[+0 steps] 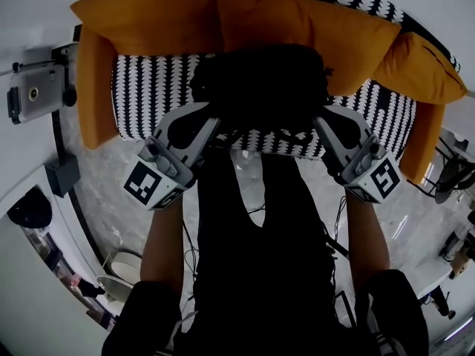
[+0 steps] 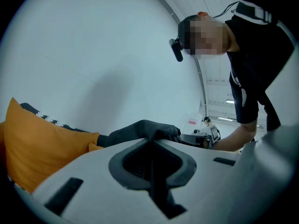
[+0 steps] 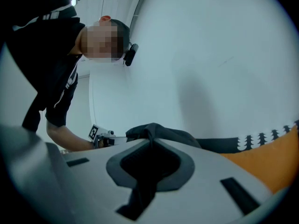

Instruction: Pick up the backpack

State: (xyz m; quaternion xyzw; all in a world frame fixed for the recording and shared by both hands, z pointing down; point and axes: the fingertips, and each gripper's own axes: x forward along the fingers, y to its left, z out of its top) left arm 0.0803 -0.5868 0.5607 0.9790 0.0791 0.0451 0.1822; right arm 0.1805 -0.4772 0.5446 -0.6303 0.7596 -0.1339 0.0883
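In the head view the black backpack [image 1: 263, 87] is over the seat of the sofa [image 1: 148, 87], in front of the orange cushions [image 1: 297, 28]. The left gripper [image 1: 211, 124] holds its left side and the right gripper [image 1: 320, 121] holds its right side. In the left gripper view the jaws are almost together and pinch black fabric of the backpack. In the right gripper view the jaws are also nearly closed, with black backpack fabric pinched between them
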